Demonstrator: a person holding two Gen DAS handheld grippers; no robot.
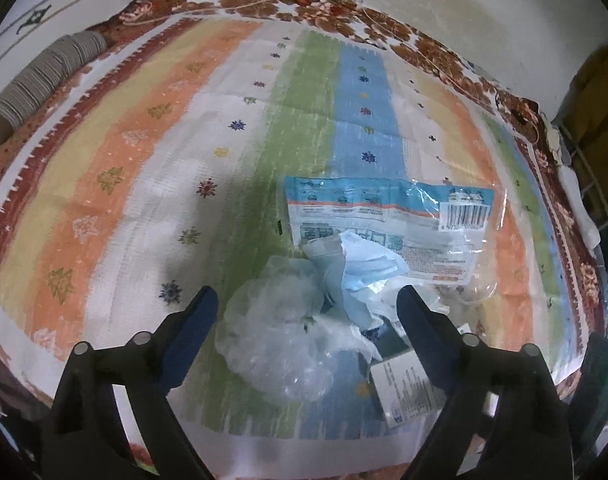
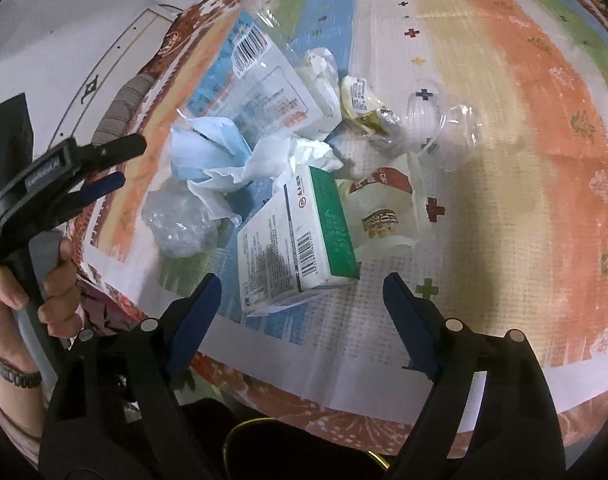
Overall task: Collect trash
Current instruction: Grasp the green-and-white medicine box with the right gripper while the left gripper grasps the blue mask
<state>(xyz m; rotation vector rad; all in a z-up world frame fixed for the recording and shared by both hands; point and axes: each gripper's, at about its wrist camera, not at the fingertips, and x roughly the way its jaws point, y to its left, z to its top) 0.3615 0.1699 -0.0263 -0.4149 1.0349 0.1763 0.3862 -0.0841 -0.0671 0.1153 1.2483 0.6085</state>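
A: What's nearest in the right wrist view?

B: The right gripper (image 2: 300,292), its blue fingers (image 2: 198,312) spread apart with nothing between them. They hover just short of a white and green box (image 2: 300,240) that lies on the striped cloth (image 2: 503,120).

A: And the left gripper?

B: The left gripper (image 1: 307,304) is also released, its fingers (image 1: 192,328) standing on either side of a crumpled clear plastic bag (image 1: 276,344) without pressing it. The right wrist view shows a hand (image 2: 52,276) gripping its handle at the left edge.

A: Where is the trash?

B: Heaped together near the front edge of the cloth. Beside the bag lies the box, and just past them a blue face mask (image 2: 208,148) and a crumpled white tissue (image 2: 292,156). To the right of the box is a red and white wrapper (image 2: 383,216). Further back lie a flat printed plastic package (image 1: 387,220) with a barcode, a small yellow wrapper (image 2: 359,100) and a clear plastic piece (image 2: 443,124).

A: Beyond that?

B: Bare striped cloth, then a floral border (image 1: 304,8) against the wall (image 1: 483,0).
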